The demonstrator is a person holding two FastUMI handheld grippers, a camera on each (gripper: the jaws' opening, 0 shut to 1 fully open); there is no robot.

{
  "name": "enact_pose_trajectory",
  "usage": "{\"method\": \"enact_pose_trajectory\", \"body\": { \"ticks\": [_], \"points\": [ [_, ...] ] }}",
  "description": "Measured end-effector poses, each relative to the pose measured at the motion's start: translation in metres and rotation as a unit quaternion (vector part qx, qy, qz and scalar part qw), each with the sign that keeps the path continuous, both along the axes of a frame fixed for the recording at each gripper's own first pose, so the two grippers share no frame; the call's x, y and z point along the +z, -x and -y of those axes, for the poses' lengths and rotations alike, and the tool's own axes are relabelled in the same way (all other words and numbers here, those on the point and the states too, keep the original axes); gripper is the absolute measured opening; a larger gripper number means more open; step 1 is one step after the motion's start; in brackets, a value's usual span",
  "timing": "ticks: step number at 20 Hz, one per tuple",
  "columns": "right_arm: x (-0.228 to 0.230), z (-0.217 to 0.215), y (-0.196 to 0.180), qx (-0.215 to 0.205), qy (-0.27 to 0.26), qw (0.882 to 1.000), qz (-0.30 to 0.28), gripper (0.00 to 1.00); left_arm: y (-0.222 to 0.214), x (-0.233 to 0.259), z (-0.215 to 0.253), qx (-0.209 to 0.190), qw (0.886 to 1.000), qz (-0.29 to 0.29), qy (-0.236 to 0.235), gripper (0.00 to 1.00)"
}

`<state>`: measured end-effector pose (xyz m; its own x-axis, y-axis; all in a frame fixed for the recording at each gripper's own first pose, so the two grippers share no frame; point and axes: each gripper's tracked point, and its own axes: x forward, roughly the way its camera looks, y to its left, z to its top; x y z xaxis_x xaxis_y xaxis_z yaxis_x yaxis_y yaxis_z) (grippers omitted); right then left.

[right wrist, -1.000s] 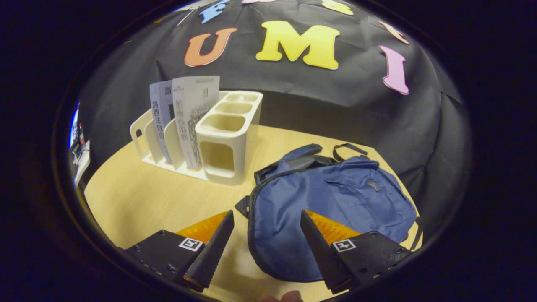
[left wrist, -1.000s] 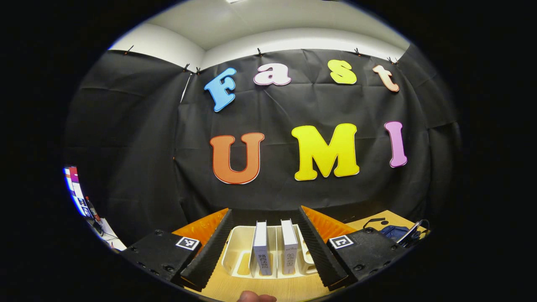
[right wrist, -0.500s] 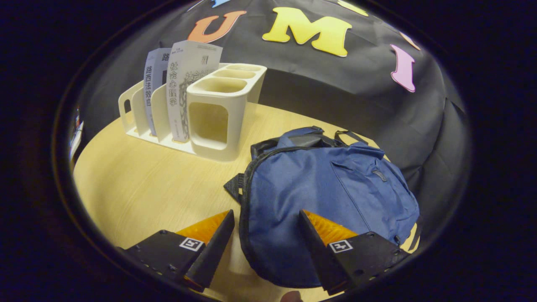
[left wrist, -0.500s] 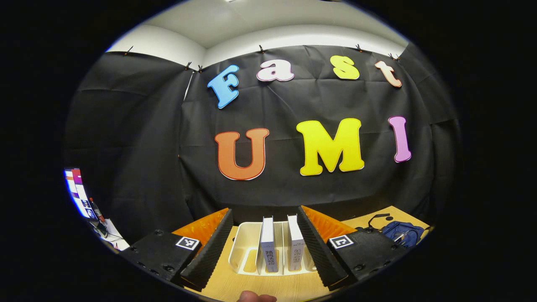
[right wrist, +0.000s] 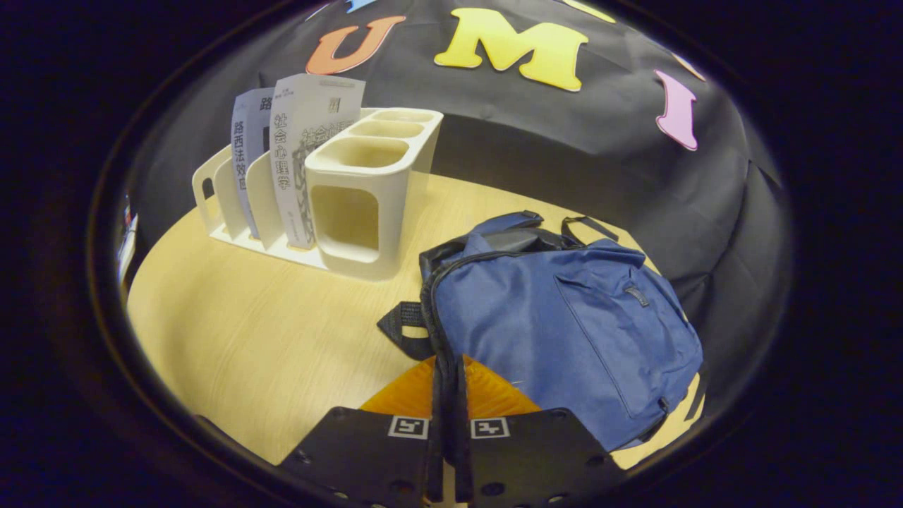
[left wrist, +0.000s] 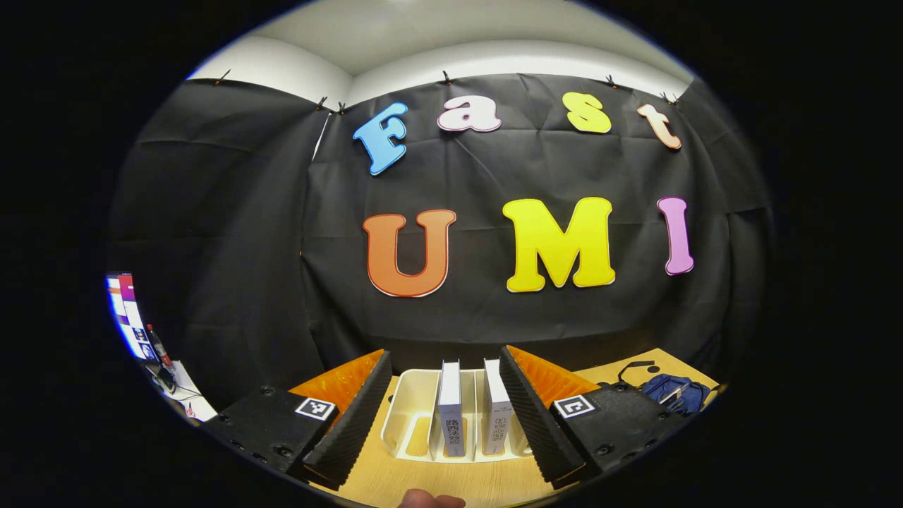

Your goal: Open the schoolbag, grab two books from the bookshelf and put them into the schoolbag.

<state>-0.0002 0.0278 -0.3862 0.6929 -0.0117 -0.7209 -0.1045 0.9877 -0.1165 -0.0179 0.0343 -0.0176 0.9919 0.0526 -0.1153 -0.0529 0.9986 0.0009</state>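
Schoolbag (right wrist: 564, 331), blue, lies flat on the tabletop (right wrist: 268, 339) in the right gripper view, to the right of the bookshelf (right wrist: 353, 204) and just beside its near corner. Zipper seam runs along the bag's left edge; a dark strap loop sticks out at that edge and a handle shows at the bag's far end. Main zipper appears closed. Right tongs (right wrist: 446, 395) are at the bag's left edge, low in the view, fingers drawn together with a dark strip of the edge between them; they appear clamped on the zipper seam, though the exact piece held is too small to tell. Bookshelf is a cream plastic rack with slots on the left and three open cups on the right end. Two books (right wrist: 303, 155) stand upright in neighbouring slots, spines toward the camera. Left gripper view: left tongs (left wrist: 444, 416) are spread wide, holding nothing, above the tabletop (left wrist: 451, 480) and aimed straight at the bookshelf (left wrist: 413, 409). Both books (left wrist: 450, 406) stand between the two fingers as seen from here, farther off and not touched, one in each of two adjacent slots. Schoolbag (left wrist: 670, 391) shows small at the far right of this view, on the tabletop, well apart from the left tongs. A fingertip (left wrist: 430, 501) shows at the bottom edge.
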Motion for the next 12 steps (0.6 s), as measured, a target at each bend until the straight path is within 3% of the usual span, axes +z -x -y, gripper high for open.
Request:
{"method": "enact_pose_trajectory", "body": {
  "ticks": [1, 2, 8, 12],
  "points": [
    [0.004, 0.002, 0.000, 0.000, -0.009, 1.000, -0.006, 0.07, -0.001, -0.001, 0.000, 0.000, 1.000, -0.001, 0.001, 0.96],
    [0.008, 0.002, 0.002, 0.000, -0.017, 1.000, -0.013, 0.00, -0.001, -0.001, 0.000, 0.000, 1.000, -0.002, 0.001, 0.96],
    [0.088, 0.021, -0.010, 0.024, -0.041, 0.998, 0.027, 0.00, -0.013, -0.006, -0.006, 0.008, 1.000, -0.002, 0.000, 0.96],
    [0.149, 0.065, -0.019, 0.022, -0.040, 0.997, 0.065, 0.02, -0.026, -0.009, -0.005, 0.012, 1.000, -0.006, 0.005, 0.96]
  ]
}}
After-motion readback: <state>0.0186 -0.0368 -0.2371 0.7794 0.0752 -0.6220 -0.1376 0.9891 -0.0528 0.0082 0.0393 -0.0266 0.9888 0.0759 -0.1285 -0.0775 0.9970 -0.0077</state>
